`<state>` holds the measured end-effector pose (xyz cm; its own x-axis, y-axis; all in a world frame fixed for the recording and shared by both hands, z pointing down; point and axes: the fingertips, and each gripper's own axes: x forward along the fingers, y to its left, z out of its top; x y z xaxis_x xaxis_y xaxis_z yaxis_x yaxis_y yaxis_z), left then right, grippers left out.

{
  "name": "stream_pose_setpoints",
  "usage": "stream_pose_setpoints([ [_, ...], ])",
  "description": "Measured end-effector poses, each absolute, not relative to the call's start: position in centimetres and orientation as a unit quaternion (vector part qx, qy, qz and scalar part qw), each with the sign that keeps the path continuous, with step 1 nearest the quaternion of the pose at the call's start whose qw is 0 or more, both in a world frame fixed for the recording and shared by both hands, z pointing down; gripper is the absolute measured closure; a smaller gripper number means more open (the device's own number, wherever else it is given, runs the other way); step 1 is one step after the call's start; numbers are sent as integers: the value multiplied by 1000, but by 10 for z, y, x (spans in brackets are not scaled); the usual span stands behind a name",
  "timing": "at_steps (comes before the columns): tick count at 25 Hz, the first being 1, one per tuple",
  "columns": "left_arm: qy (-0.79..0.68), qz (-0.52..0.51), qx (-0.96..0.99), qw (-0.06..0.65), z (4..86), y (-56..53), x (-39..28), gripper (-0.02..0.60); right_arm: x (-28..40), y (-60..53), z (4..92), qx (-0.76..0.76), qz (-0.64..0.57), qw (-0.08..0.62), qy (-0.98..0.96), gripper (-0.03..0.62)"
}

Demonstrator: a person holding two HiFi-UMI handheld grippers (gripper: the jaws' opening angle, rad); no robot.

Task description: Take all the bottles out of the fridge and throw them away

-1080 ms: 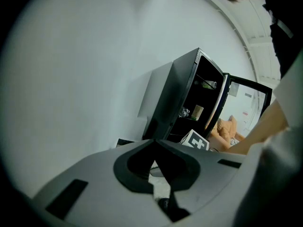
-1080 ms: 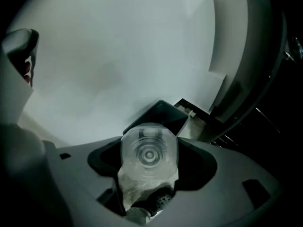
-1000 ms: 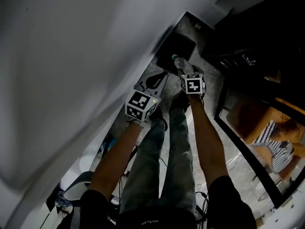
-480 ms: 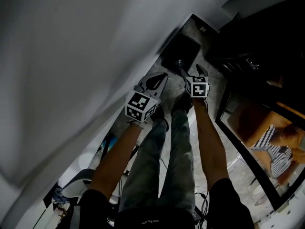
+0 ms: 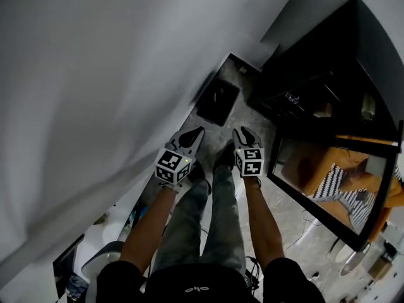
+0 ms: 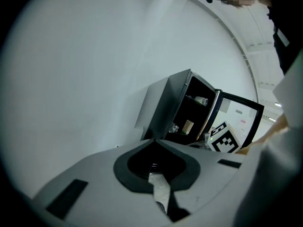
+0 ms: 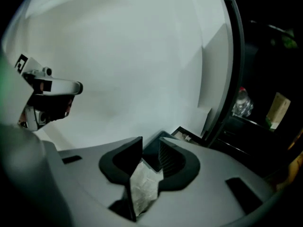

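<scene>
Clear plastic bottle [image 7: 242,103] is on a lower shelf of the fridge [image 6: 158,108], with a pale carton [image 7: 276,110] just beside it. On the shelf above I see what looks like a second bottle [image 6: 201,100] lying on its side. Fridge door [image 6: 236,109] is swung open and the interior is dark, so I can't make out anything more on the shelves. Black bin [image 5: 218,101] sits on the grey floor [image 5: 287,213] against the white wall [image 5: 95,74], near the fridge. I can't tell its contents, too dark. I've got both grippers up in front of me, side by side above my legs [image 5: 218,213], clear of the bin and the shelves. Right claw [image 7: 150,143]: jaws have just been closing and a narrow gap is left between them. Nothing is in the gap, only floor and a corner of the bin show past the tips. Left claw [image 6: 152,143]: jaws pressed together, nothing pinched, pointing toward the open fridge. The right gripper's marker cube shows at the edge of the left gripper view, in front of the fridge door.
</scene>
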<state>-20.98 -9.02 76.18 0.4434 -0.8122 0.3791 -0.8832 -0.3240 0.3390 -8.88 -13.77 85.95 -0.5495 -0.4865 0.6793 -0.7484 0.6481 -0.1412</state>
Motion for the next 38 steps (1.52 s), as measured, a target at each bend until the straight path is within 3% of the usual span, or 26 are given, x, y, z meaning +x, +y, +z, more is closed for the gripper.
stream_pose_setpoints([
  [3, -514, 65, 823, 234, 709, -87, -201, 575, -67, -124, 796, 388, 207, 290, -850, 583],
  [16, -420, 38, 892, 159, 526, -76, -107, 575, 12, -91, 556, 473, 178, 164, -847, 586],
  [26, -396, 30, 908, 135, 457, -33, -30, 575, 105, -29, 473, 519, 153, 121, -832, 586],
  [38, -400, 27, 908, 122, 415, 46, 17, 575, 177, 58, 430, 559, 141, 90, -812, 586],
])
